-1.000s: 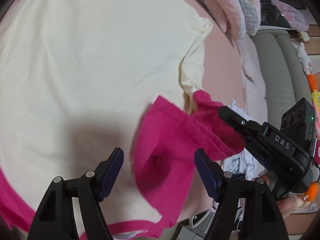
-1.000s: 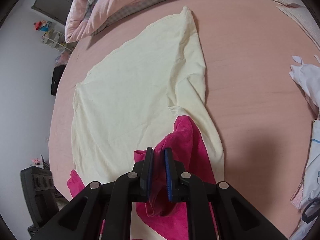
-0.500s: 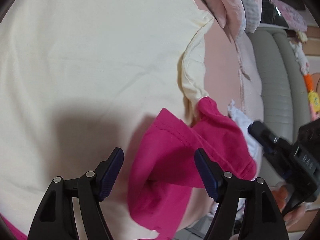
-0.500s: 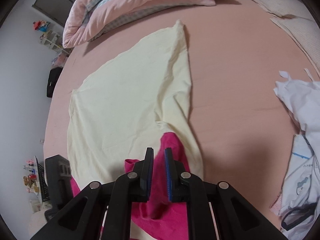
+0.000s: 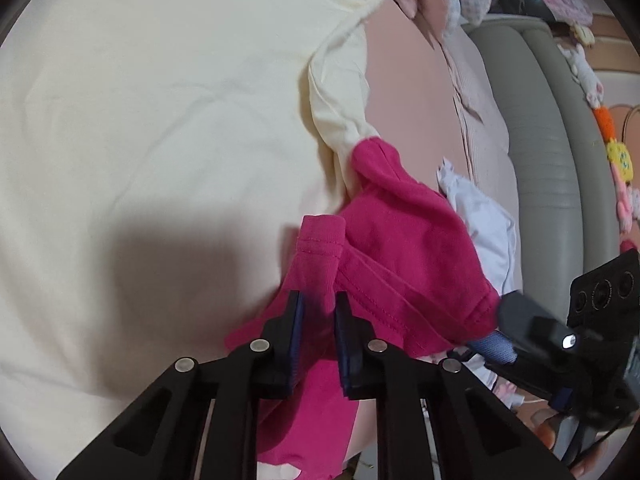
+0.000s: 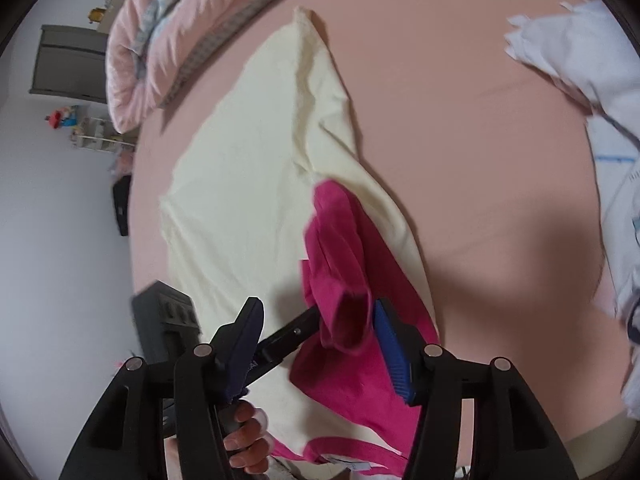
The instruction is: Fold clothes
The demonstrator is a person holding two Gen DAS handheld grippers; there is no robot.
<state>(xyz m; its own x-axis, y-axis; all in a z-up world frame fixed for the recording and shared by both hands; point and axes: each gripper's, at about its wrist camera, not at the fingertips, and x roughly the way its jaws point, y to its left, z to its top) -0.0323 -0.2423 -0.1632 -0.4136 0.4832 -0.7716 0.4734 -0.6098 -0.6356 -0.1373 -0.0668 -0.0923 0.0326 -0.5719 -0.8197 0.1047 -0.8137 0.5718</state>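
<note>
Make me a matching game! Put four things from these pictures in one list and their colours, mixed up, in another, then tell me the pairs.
Things:
1. Shirt body
2. Sleeve held in the left tongs
3. Bed sheet
4. Crumpled clothes at the right edge of the right wrist view

Colours:
A. White
B. Hot pink
C. Cream
D. Pale salmon pink

Pairs: 1-C, 2-B, 3-D, 4-A

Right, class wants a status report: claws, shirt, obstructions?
Left claw just closed on pink sleeve. Right claw just opened, sleeve loose between. White clothes lie clear.
</note>
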